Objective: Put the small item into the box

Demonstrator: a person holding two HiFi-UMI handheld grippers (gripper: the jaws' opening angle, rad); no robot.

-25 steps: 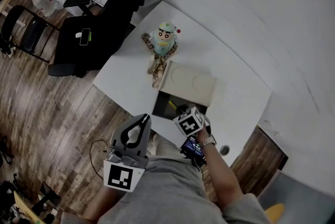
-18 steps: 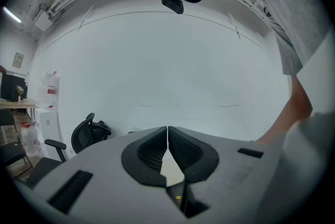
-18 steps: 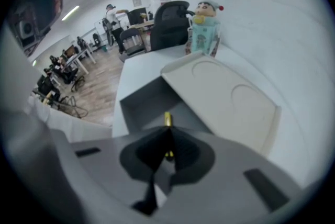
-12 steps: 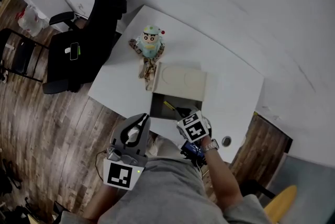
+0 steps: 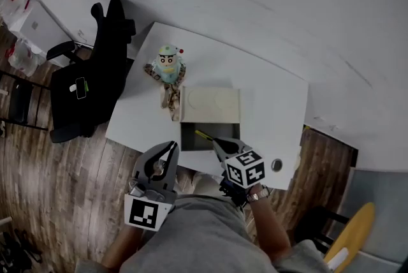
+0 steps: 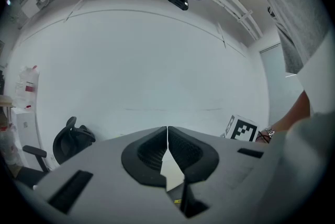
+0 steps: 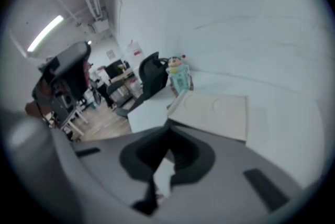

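On the white table (image 5: 274, 106) stands an open box (image 5: 191, 144) with a dark inside, its beige lid (image 5: 210, 104) folded back. A small yellow item (image 5: 203, 135) lies inside the box. My right gripper (image 5: 215, 141) points at the box's near edge, just behind the item. Its jaws are shut and I see nothing between them. The right gripper view shows the right gripper (image 7: 168, 133) with the lid (image 7: 212, 113) ahead. My left gripper (image 5: 173, 146) hangs off the table's near edge, shut and empty. In its own view the left gripper (image 6: 167, 131) faces the wall.
A cartoon toy figure (image 5: 167, 64) sits at the table's far left, beside the lid. A black office chair (image 5: 95, 80) with a phone (image 5: 80, 88) on its seat stands left of the table. A small round fitting (image 5: 276, 165) is near the table's front right corner.
The head view has shifted and pulled back. My right gripper has drawn back from over the box's front edge toward the person. The left gripper has kept its place.
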